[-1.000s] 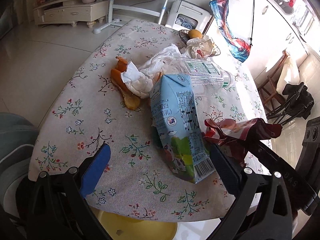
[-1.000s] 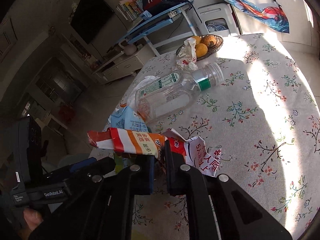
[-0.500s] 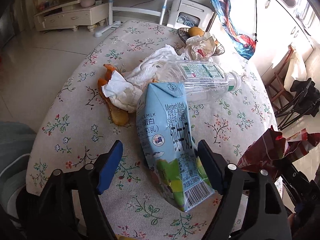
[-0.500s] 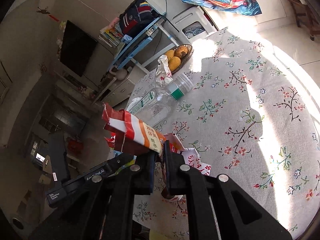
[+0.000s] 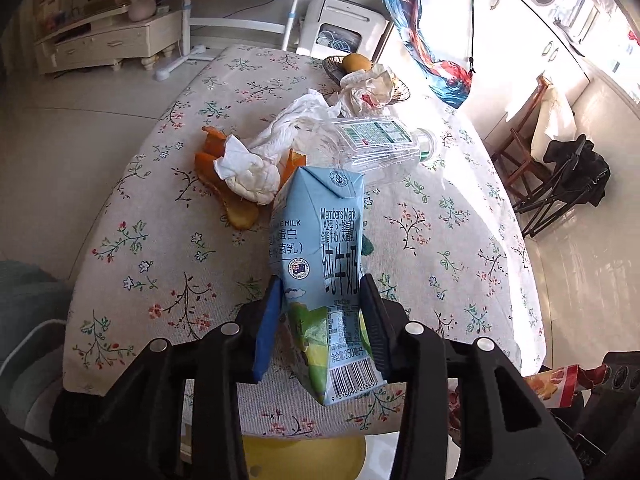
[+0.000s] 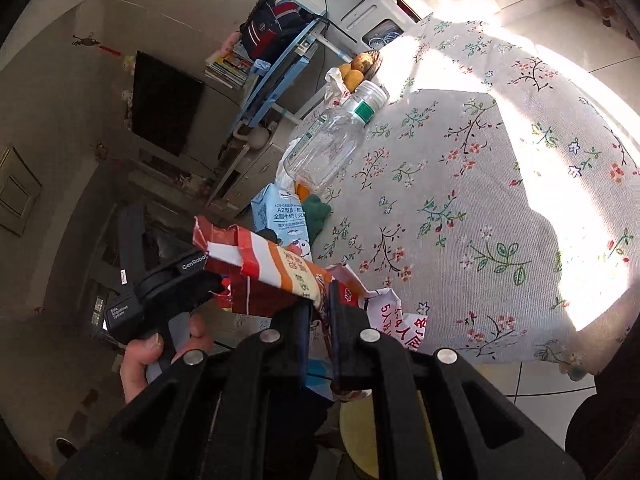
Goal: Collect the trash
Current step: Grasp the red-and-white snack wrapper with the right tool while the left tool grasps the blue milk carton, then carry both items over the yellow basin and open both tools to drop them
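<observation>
Left wrist: one milk carton [image 5: 324, 264], one bottle [image 5: 376, 144]

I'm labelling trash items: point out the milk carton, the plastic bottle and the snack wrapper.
milk carton [image 5: 320, 256], left wrist view, front panel.
plastic bottle [image 5: 376, 136], left wrist view, label.
snack wrapper [image 6: 280, 264], right wrist view, orange stripe.

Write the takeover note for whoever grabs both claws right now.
Left claw: shut on the milk carton, near the table's front edge.
Right claw: shut on the snack wrapper, held off the table edge.
Still on the tablecloth: plastic bottle lying on its side, orange peel, crumpled tissue, crumpled paper by the fruit basket.
A yellow container shows below the table edge; it may be the bin.
Nothing visibly binned yet.
</observation>
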{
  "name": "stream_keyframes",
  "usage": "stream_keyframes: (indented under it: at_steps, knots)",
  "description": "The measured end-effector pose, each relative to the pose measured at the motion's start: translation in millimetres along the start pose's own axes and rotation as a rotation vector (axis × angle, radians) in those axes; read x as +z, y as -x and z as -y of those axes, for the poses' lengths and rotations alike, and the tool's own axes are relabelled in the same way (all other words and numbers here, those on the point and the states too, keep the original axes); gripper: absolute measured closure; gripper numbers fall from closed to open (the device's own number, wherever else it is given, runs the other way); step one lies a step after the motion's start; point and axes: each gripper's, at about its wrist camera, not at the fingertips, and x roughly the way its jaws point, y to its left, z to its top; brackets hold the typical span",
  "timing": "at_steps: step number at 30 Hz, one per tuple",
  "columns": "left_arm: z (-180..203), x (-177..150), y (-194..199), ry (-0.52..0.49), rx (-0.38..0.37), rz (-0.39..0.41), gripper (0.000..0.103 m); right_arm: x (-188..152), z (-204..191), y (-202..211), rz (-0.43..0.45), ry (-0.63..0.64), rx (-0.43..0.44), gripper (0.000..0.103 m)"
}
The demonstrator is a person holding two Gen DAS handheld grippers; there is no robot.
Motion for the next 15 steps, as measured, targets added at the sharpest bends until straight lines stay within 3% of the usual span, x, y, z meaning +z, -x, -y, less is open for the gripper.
stream_keyframes:
  at_steps: [5, 10, 15]
  knots:
    - [-2.7, -11.3, 30.9, -0.016, -0.030, 0.042, 0.065, -27.0, -13.5, 1.4, -0.060, 0.031, -0.004, 0.093]
    - [-17.0, -44.2, 61.4, -0.039, -0.035, 0.037, 0.065, -59.0, -15.8, -9.0, -0.163, 0.046, -0.026, 0.093]
    - [-32.1, -99.0, 79.3, -0.071, -0.011, -0.018, 0.065, -88.7, -4.4, -18.5, -0.253, 0.063, -0.148, 0.088]
